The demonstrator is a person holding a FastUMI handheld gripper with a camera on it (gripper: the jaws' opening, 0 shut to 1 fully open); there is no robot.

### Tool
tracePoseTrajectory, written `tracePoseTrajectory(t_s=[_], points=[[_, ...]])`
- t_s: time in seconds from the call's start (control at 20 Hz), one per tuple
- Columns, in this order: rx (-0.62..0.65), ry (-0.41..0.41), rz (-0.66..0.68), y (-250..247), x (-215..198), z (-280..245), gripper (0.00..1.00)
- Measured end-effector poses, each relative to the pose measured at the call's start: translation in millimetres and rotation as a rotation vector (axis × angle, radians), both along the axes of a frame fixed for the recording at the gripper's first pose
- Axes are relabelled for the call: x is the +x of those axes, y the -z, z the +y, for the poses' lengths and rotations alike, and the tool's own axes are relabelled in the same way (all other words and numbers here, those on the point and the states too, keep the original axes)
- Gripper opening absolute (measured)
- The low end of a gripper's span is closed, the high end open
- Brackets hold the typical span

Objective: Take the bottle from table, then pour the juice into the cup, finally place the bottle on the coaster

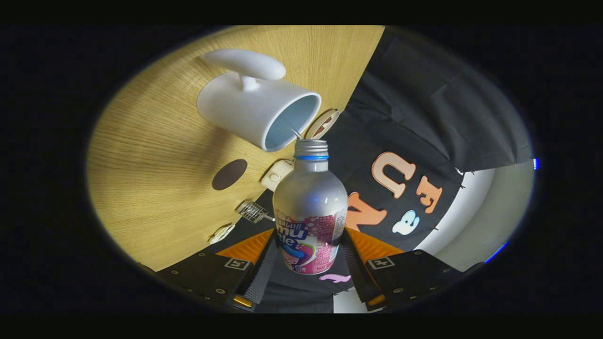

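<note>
Two fingers [308, 263] clamping smooth round-shouldered bottle [309, 197].

— Any writing to make out here?

— Mostly on the bottle [310, 197]. Its label [311, 240] carries big rounded lettering over a smaller line of characters, set on a pink and white print. The curve of the bottle cuts the words short.

— Anything on the gripper [308, 256]?

— A square black-and-white marker [237, 263] sits on its left finger, and a second marker [381, 262] on the right one. They are coded patterns, not words. Both fingers press on the bottle at the label's sides.

— Numbers anywhere?

— None that I can tell.
</note>
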State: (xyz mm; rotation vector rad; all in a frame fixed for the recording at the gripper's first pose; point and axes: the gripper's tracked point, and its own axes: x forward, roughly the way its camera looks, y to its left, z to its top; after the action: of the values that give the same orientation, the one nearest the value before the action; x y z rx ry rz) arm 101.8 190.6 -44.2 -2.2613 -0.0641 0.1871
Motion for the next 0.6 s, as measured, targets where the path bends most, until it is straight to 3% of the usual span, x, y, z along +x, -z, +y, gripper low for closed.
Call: tracePoseTrajectory(t_s=[0.35, 0.6], points=[[-0.028, -0.001, 0.002, 3.4, 1.4, -0.7, 0.75], [0.085, 0.044, 0.036, 11.0, -1.9, -6.9, 0.75]])
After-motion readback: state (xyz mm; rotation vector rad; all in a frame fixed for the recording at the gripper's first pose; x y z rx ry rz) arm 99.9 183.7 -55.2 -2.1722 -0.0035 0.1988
